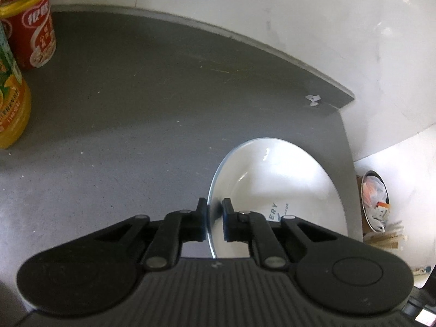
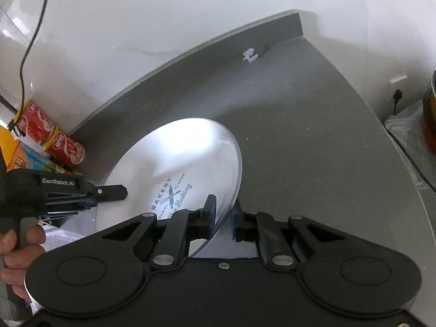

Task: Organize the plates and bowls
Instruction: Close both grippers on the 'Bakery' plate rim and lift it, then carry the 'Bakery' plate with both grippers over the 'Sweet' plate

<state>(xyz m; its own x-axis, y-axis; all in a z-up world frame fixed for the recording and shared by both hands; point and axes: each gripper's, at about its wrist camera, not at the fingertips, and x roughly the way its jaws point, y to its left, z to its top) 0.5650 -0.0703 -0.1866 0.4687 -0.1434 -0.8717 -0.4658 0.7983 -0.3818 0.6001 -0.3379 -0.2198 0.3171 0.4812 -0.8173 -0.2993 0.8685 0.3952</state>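
Both hand-held grippers straddle the rim of 1 white plate. Left hand-held gripper [image 1: 215, 218] has its 2 black fingers on either side of the plate's near left rim, with thin gaps showing between pads and glaze, so I cannot tell whether it actually pinches. Right hand-held gripper [image 2: 223, 215] straddles the plate's right rim in the same way; its right pad stands visibly off the edge, so its jaws look slightly parted around the rim rather than clamped.

In the right wrist view the left unit comes in from the left, gripped by a person's hand [image 2: 19, 248].

White plate [image 2: 174, 169] bears a printed bakery logo and sits tilted over the grey bench [image 1: 122, 114], toward its right end and near the raised back edge. Whether the plate touches the surface is unclear.

At the bench's left end stand 2 red cans [image 2: 51, 139] and an orange juice bottle [image 1: 11, 100], against the white wall [image 1: 272, 5].
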